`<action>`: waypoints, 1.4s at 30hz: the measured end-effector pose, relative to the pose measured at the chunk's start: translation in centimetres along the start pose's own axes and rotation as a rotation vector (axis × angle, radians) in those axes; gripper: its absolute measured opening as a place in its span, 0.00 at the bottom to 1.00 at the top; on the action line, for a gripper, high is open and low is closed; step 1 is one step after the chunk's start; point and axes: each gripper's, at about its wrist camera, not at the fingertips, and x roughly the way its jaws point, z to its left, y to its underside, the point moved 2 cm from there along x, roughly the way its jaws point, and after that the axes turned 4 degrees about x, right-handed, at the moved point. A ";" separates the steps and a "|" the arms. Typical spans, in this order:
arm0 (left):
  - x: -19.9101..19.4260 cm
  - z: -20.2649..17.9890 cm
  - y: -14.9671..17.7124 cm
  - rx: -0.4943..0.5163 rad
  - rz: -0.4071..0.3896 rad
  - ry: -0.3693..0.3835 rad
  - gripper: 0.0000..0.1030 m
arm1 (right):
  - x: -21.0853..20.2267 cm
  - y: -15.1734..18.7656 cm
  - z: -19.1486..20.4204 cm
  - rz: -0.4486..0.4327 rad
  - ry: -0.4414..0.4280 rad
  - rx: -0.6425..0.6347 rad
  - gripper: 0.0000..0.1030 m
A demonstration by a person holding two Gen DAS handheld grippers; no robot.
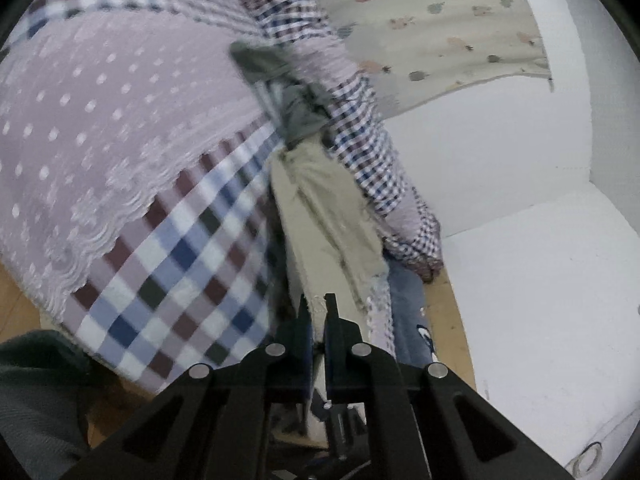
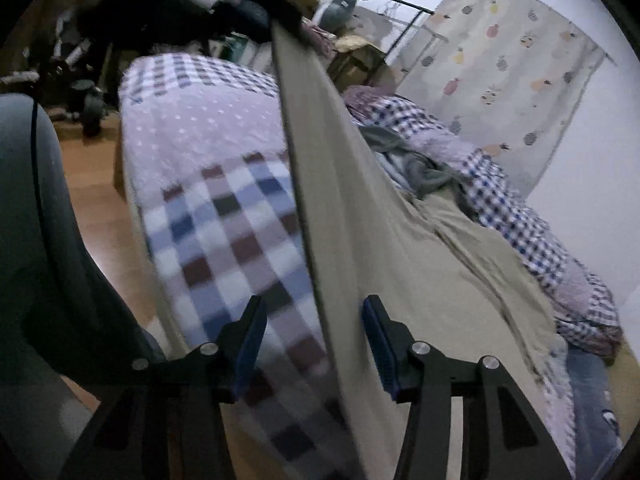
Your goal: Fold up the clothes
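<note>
In the left wrist view, a grey-green sleeve (image 1: 36,384) fills the lower left corner above the orange-brown wooden floor (image 1: 20,308). Next comes the bed with its lilac, white-dotted, lace-edged cover and blue, maroon and white checked sheet (image 1: 172,272). Near the middle, the left hand-held gripper (image 1: 316,308) has its black fingers pressed together on an edge of the beige cotton garment (image 1: 332,216), which runs away from it up over the bed edge. Above the garment lies a crumpled grey-green piece of clothing (image 1: 296,108), and beside it a small-checked blue and white quilt (image 1: 360,128) trails down the bedside. Below the quilt's end, what looks like blue denim jeans (image 1: 408,312) lies on the floor, though blur makes this uncertain. To the right stand a white wall (image 1: 500,152) and a pale curtain printed with small fruit shapes (image 1: 440,28).

In the right wrist view, the sleeve (image 2: 32,216) again sits at the left, then the floor (image 2: 92,184) and the bed (image 2: 216,216). The beige garment (image 2: 360,240) hangs stretched in a long taut fold from top centre down between the spread blue-padded fingers of the right hand-held gripper (image 2: 314,332), which touch nothing. Right of it lie the grey-green clothing (image 2: 424,172), the quilt (image 2: 516,216), the jeans (image 2: 588,392) and the curtain (image 2: 512,68).
</note>
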 end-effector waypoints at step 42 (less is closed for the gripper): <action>-2.2 -6.9 -4.8 0.084 -0.099 -0.003 0.02 | -13.5 17.2 -19.2 0.385 0.368 0.051 0.00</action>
